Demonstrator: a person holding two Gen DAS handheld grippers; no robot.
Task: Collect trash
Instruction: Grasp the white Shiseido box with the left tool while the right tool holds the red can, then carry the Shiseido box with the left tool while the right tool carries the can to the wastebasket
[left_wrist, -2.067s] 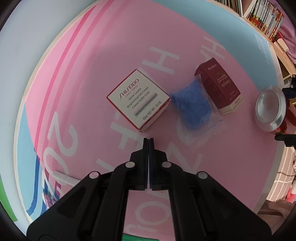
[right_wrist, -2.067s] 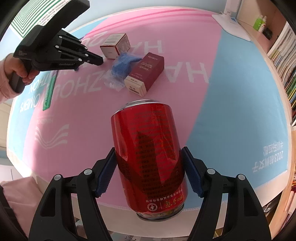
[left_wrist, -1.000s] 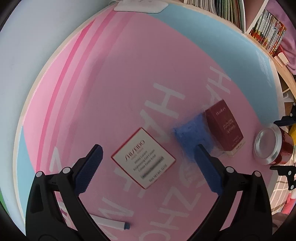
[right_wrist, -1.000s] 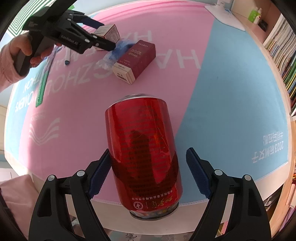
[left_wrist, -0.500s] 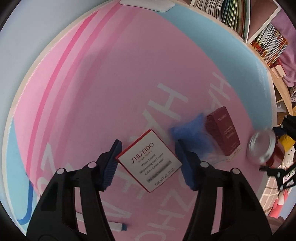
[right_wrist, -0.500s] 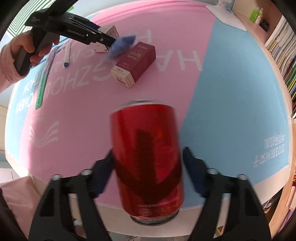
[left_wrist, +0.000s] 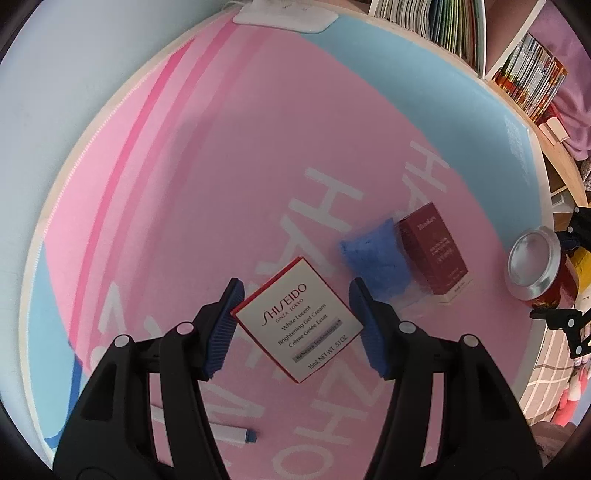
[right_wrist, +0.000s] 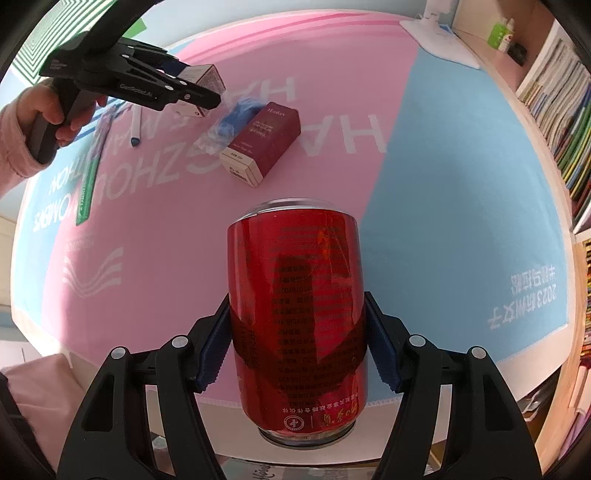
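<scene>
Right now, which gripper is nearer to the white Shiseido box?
Left. The left gripper straddles the white Shiseido box, open; the right gripper holds the red can across the table.

The left wrist camera looks steeply down from close above the pink-and-blue printed bench (left_wrist: 221, 155), facing the bookshelves. The right wrist camera sits lower at the bench's near edge, looking across it. Both views take in the white square cardboard box (left_wrist: 297, 319) (right_wrist: 199, 88), the dark red oblong carton (left_wrist: 434, 253) (right_wrist: 264, 140) and the red metal can (left_wrist: 537, 266) (right_wrist: 297, 317).
</scene>
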